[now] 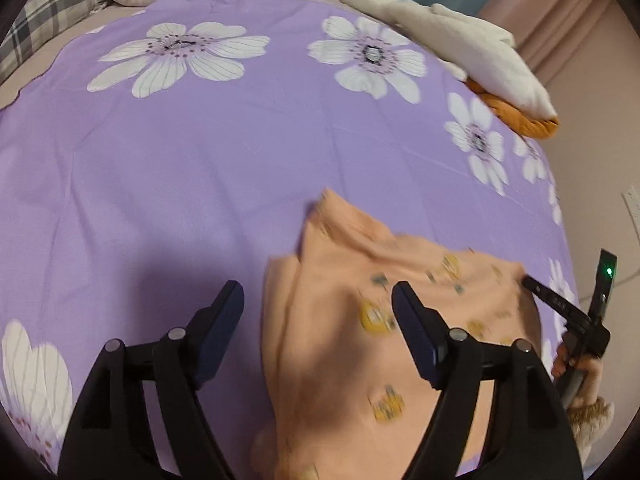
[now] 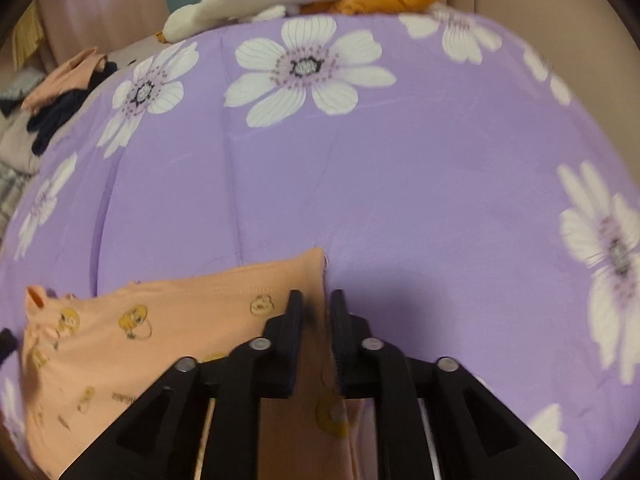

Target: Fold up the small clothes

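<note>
L gripper (image 1: 318,300) jaws wide, nothing gripped, over peach garment (image 1: 360,340). R gripper (image 2: 316,300) partly apart astride garment edge; pinch or not: can't tell. Garment at near edge of sheet (image 1: 200,160), rumpled, fold incomplete. Far edge: more clothes (image 1: 472,52) unfolded.

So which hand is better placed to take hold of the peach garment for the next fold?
Right. The right tool straddles the peach garment's corner edge, fabric already between its narrow jaws. The left tool is wide open above the cloth, near its other edge, gripping nothing.
</note>
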`<state>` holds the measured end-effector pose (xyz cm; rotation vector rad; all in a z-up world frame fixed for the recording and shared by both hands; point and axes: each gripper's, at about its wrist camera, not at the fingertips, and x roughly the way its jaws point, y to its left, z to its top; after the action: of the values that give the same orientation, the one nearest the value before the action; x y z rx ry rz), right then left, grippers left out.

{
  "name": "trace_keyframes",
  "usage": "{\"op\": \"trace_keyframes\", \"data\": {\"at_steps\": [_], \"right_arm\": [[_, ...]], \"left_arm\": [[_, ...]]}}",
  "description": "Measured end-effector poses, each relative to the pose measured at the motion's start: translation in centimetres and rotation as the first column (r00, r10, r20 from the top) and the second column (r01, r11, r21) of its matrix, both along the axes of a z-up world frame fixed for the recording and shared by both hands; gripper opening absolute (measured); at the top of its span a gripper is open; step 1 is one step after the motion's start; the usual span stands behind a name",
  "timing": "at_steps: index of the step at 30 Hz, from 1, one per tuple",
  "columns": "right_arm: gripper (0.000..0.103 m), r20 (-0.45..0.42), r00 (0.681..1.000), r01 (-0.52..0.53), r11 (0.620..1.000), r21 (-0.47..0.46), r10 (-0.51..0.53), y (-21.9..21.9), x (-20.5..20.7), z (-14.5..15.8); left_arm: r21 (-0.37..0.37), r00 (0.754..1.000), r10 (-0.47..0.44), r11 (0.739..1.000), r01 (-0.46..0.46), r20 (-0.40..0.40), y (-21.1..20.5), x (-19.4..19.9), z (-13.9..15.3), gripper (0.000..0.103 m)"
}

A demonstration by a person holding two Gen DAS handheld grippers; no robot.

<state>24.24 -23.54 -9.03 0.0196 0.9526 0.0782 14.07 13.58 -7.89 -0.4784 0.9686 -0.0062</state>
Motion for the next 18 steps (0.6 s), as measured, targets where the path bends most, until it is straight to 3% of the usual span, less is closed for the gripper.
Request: {"op": "trace_keyframes", "data": {"at_steps": [1,2,8,12,18], "right_arm": [[0.051,0.020,1.000,0.001,1.000,-0.008,-0.001,0.0,-0.9,0.6],[0.054,0.030,1.000,0.002,1.000,-0.009,-0.002,-0.1,-1.3,0.8],[0.056,0.042,0.999,0.000,0.999,0.052,-0.002,-1.2,-6.0,2.0],[0.066,-0.041,0.999,0.026,0.967,0.254,-0.016,-3.5,-9.4,1.0],[0.066,-0.156,0.987,0.096,0.933,0.346,-0.044,-4.8,-13.7,-2.4]], "left_arm": [[-0.010,1.000,-0.001,1.000,0.000,-0.009,-0.1,-0.5,-0.2,0.076],[-0.024,1.000,0.001,1.000,-0.002,-0.023,-0.1,-1.0,-0.5,0.076],[-0.093,0.993,0.016,0.995,-0.027,-0.117,-0.8,-3.6,-2.4,0.076],[-0.136,0.994,-0.001,0.991,-0.014,-0.110,-1.7,-5.7,-2.6,0.076],[-0.192,0.995,-0.013,0.981,-0.008,-0.103,-2.1,-6.0,-3.1,0.075]]}}
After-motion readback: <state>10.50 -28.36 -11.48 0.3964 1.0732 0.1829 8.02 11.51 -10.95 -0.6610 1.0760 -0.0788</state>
